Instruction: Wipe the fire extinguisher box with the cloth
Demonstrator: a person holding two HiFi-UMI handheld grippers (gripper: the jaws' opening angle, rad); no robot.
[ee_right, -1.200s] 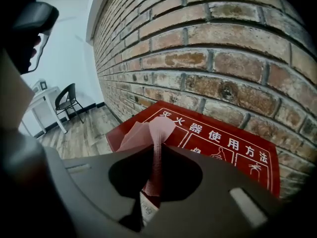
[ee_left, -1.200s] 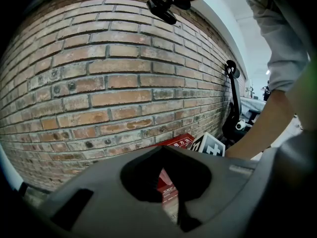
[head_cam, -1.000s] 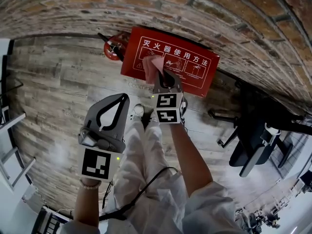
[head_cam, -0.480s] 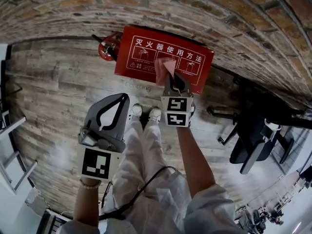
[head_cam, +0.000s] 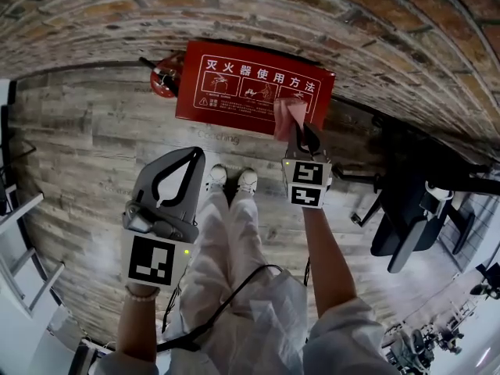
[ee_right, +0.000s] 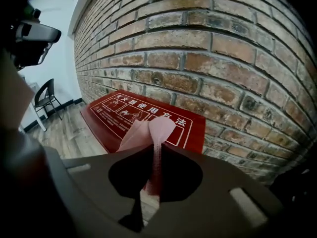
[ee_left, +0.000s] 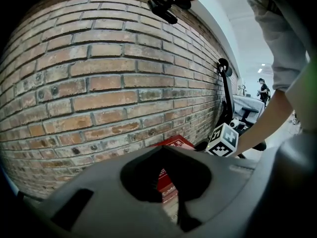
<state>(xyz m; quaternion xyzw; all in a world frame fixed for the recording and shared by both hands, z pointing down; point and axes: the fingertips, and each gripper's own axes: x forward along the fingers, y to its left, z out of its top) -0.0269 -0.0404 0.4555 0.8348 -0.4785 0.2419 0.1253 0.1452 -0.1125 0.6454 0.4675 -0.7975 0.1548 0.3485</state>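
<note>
Even daylight, probably; fisheye-warped edges

1. The floor (head_cam: pixel 94 131) was grey-brown wood planking, and it met a brick wall (head_cam: pixel 351 22) along its far edge.
2. The red fire extinguisher box (head_cam: pixel 234 84) stood on the floor at that far edge, against the wall.
3. A red fire extinguisher (head_cam: pixel 166 78) sat just beside the box's left end.
4. A person's white shoes (head_cam: pixel 218 177) stood near the box's front. A black chair (head_cam: pixel 406 225) stood well off to the right.

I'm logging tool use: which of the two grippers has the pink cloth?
The right gripper: its jaws pinch the pink cloth; the left gripper is shut on nothing.
</note>
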